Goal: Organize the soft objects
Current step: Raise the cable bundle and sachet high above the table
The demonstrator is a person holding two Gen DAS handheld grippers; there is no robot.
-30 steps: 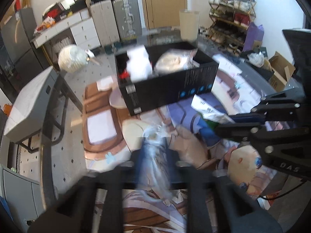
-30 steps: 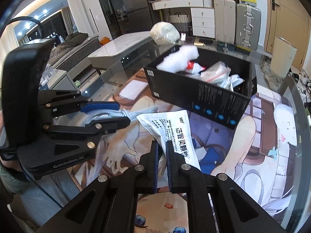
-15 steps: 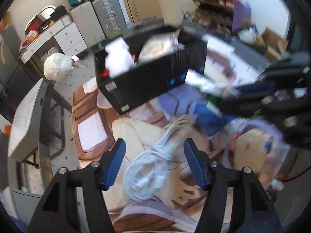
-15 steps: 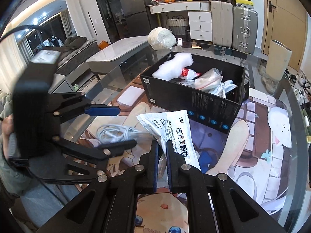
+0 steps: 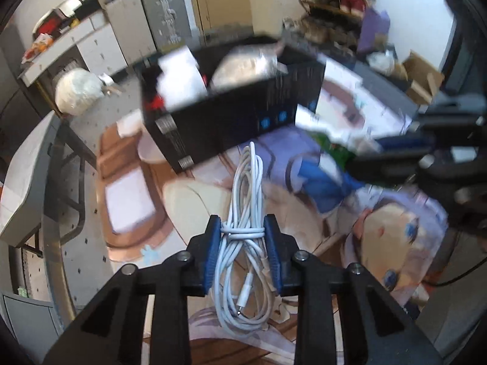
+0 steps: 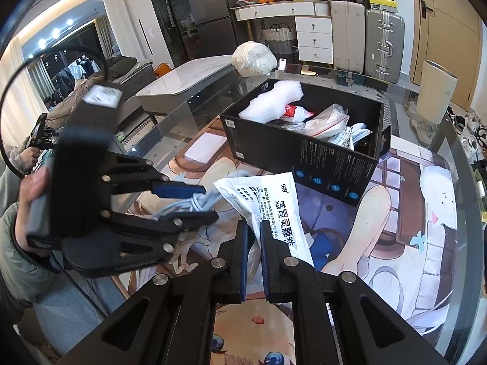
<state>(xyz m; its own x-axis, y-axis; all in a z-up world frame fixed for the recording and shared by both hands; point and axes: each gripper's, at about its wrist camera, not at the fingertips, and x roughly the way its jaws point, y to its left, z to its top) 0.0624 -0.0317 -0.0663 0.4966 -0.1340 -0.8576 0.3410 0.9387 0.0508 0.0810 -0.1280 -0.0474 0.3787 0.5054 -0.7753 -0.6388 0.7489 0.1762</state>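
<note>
**Left wrist view: both grippers closed on soft items**

The left gripper has its jaws pinched on the bundled white charging cable, blue pads pressing its wrapped middle. The right gripper is clamped almost fully on a white medicine sachet. Both hang over the printed mat near the glass table's front edge. The black box sits just beyond, open-topped. Both grippers tilt steeply down; a hand grips the left one.

Cable bundle and sachet before box on mat.
</note>
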